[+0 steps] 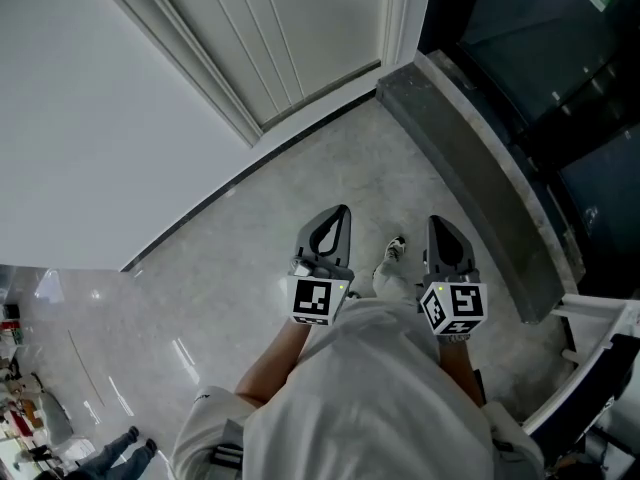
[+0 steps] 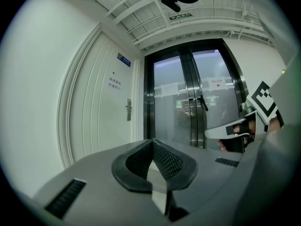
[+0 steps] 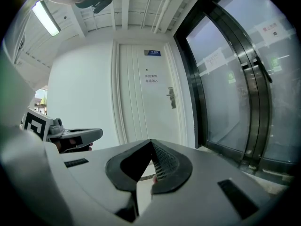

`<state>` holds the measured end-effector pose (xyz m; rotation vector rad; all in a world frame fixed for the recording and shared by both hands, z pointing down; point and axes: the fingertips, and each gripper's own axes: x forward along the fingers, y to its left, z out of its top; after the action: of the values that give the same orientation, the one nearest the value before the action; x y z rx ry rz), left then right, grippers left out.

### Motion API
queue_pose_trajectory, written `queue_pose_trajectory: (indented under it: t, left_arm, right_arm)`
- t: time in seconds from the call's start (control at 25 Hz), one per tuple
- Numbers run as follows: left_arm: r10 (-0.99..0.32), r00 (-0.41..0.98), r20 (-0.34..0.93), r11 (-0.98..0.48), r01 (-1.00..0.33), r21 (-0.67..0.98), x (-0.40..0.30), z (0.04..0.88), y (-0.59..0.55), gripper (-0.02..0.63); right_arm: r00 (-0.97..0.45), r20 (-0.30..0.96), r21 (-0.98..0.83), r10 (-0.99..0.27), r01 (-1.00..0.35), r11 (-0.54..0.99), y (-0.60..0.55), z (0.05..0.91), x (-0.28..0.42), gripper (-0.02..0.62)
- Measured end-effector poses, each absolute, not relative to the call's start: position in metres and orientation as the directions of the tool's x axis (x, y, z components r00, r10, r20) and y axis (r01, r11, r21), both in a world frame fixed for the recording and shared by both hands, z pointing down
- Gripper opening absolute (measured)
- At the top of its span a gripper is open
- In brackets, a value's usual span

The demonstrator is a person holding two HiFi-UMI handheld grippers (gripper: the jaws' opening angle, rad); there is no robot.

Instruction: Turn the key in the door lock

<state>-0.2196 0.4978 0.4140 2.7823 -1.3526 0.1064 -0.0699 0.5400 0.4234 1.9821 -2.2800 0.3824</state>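
A white panelled door (image 3: 141, 98) stands ahead, with a metal handle and lock plate (image 3: 171, 98) on its right side; no key is discernible from this distance. The left gripper view shows the same door (image 2: 101, 112) and handle (image 2: 128, 110). In the head view both grippers are held side by side over the floor, still some way from the door (image 1: 290, 38). My left gripper (image 1: 340, 213) is shut with nothing in it, its pads meeting at the tip (image 2: 153, 142). My right gripper (image 1: 437, 223) is also shut (image 3: 151, 142) and empty.
Dark-framed glass double doors (image 2: 197, 102) stand right of the white door, behind a grey stone sill (image 1: 480, 168). A plain white wall (image 1: 90, 118) runs along the left. The person's shoe (image 1: 396, 248) shows between the grippers on the pale stone floor (image 1: 250, 258).
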Motion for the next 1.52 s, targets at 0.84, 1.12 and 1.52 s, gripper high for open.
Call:
queue_pose_trajectory:
  t: [0.84, 1.12, 1.52]
  left_arm:
    - [-0.867, 0.494, 0.065, -0.496, -0.868, -0.016, -0.077, 0.396, 0.319, 0.008]
    - [-0.868, 0.492, 0.068, -0.494, -0.869, -0.017, -0.052, 0.393, 0.283, 0.008]
    - [-0.845, 0.529, 0.081, -0.532, -0.847, -0.014, -0.027, 0.407, 0.207, 0.008]
  right_arm:
    - [-0.267, 0.229, -0.149, -0.936, -0.960, 0.237, 0.340, 0.417, 0.084, 0.002]
    - [-0.281, 0.243, -0.166, -0.928, -0.955, 0.246, 0.306, 0.422, 0.104, 0.002]
    - [-0.245, 0.270, -0.171, -0.931, -0.964, 0.204, 0.241, 0.437, 0.125, 0.002]
